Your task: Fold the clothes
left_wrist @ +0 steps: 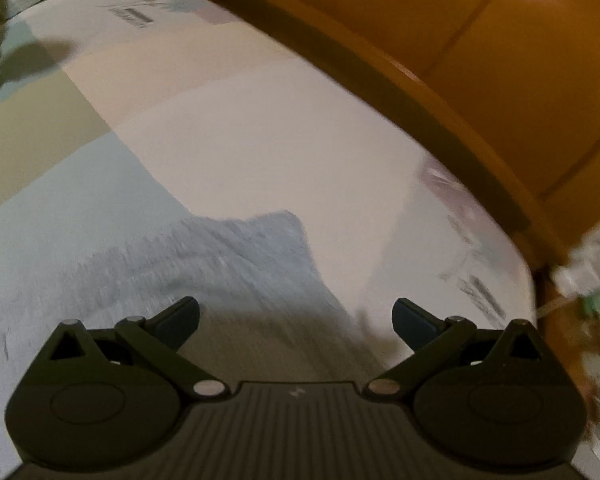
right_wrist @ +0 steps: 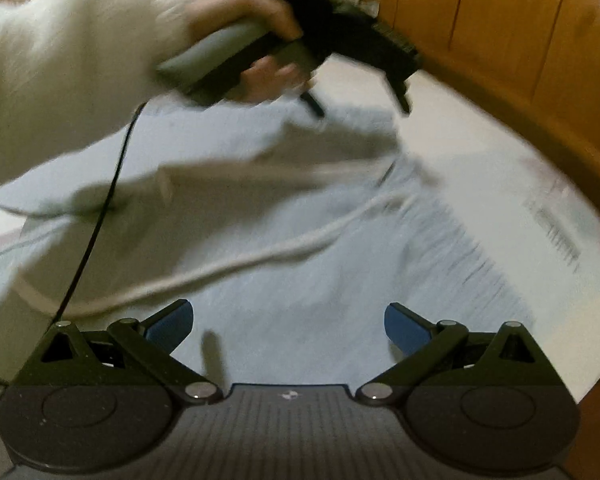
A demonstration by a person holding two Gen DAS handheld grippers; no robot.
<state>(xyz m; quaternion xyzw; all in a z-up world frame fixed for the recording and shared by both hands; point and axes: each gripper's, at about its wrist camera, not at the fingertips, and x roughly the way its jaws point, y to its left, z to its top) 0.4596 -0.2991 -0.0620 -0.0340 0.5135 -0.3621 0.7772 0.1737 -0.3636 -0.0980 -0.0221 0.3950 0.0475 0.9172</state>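
Your left tool (left_wrist: 296, 320) and right tool (right_wrist: 288, 326) are both spread, holding nothing. The pale garment (right_wrist: 300, 272) lies on the bed (left_wrist: 240, 128) just ahead of them, seemingly partly folded; more folds likely remain.

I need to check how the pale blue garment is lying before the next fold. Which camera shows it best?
The right wrist view: the garment spreads across most of the bed there, though blurred. The left wrist view catches only one corner ahead of the open left gripper.
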